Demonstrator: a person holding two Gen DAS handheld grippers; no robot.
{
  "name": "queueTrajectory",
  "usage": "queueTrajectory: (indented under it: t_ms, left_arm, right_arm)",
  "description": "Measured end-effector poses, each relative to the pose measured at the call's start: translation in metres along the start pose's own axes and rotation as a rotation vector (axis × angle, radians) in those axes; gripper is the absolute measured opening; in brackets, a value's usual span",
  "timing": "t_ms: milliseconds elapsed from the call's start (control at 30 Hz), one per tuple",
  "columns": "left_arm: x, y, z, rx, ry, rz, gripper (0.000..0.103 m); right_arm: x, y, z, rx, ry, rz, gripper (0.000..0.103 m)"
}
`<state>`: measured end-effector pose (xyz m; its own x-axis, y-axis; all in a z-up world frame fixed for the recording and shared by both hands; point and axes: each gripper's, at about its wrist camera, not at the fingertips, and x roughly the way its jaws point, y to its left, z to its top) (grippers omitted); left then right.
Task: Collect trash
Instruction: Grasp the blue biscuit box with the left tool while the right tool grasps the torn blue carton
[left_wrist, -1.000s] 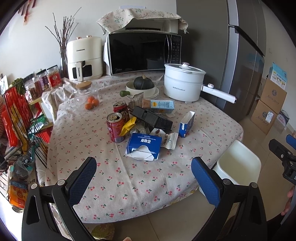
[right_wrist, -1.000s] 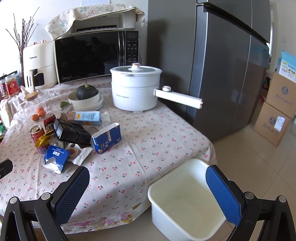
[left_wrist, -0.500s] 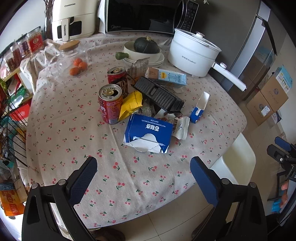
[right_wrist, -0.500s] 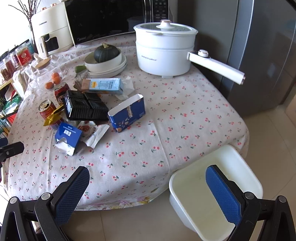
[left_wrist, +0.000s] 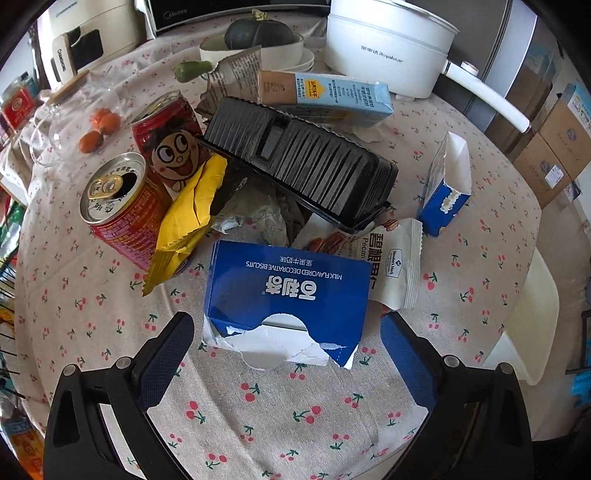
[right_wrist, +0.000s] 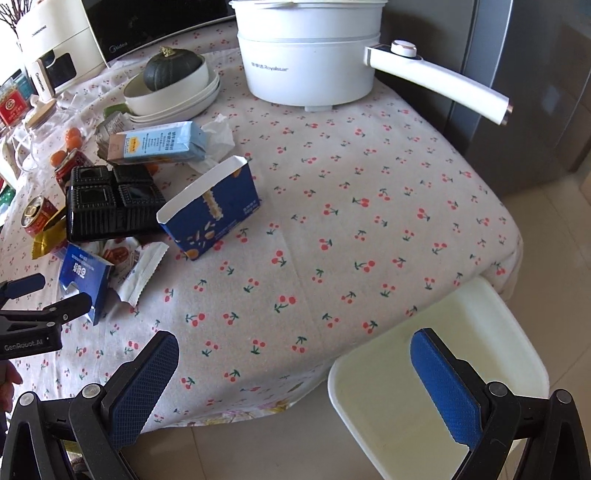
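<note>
Trash lies heaped on the left half of the surface (right_wrist: 369, 177), a round top under a cherry-print cloth: torn blue biscuit box (left_wrist: 291, 291) nearest my left claw (left_wrist: 287, 349), white pecan wrapper (left_wrist: 397, 258) touching its right side, yellow wrapper (left_wrist: 188, 218) leaning on an opened red can (left_wrist: 122, 206), black plastic tray (left_wrist: 306, 162) behind, light-blue carton (left_wrist: 325, 92) farther back, small open blue box (left_wrist: 448, 188) standing apart to the right. Left claw: wide, holding nothing, pads flanking the near end of the biscuit box; contact with the box cannot be judged. Right claw (right_wrist: 291, 373): also wide and holding nothing, poised past the surface edge, above the white bin (right_wrist: 443, 369) on the floor. Step in hand, as I judge it: close the left claw on the biscuit box and carry it to the bin. Risks: box is torn open and likely hollow, so a hard squeeze may crush it and let it slip; the ragged flap may catch the cloth; the pecan wrapper may drag along and fall short of the bin; a sweep to the left could tip the can, contents unknown. Not trash, to be avoided: white electric pot (right_wrist: 310, 55) with its long handle jutting over the edge, squash (right_wrist: 171, 68) in stacked bowls, glass jar with small oranges. Room: microwave and air fryer at the back, grey refrigerator to the right, cardboard boxes on the tiled floor.
</note>
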<state>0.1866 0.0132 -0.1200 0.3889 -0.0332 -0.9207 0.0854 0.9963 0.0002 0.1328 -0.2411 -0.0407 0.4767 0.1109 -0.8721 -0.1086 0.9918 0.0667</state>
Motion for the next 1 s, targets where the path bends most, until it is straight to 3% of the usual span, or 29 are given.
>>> queueTrajectory:
  t_ms: [133,400,633,800,1000]
  left_arm:
    - [0.020,0.003,0.004,0.001,0.035,0.019,0.102]
    - [0.027,0.023,0.008,-0.012,0.034,-0.042,0.097]
    - [-0.001,0.030,0.001,-0.021,-0.002,-0.097,0.093]
    - [-0.026,0.035,-0.013,-0.030,-0.011,-0.125,0.093]
    - [-0.051,0.035,-0.031,0.000,-0.045,-0.108,0.093]
  right_arm:
    - [0.003,-0.006,0.002,0.021,0.009,0.012,0.103]
    - [0.004,-0.003,0.000,-0.007,0.013,-0.006,0.103]
    - [0.012,0.008,0.007,-0.031,0.018,-0.028,0.103]
    - [0.026,0.023,0.021,-0.007,0.030,0.013,0.103]
    - [0.052,0.045,0.046,0.065,0.023,0.082,0.103]
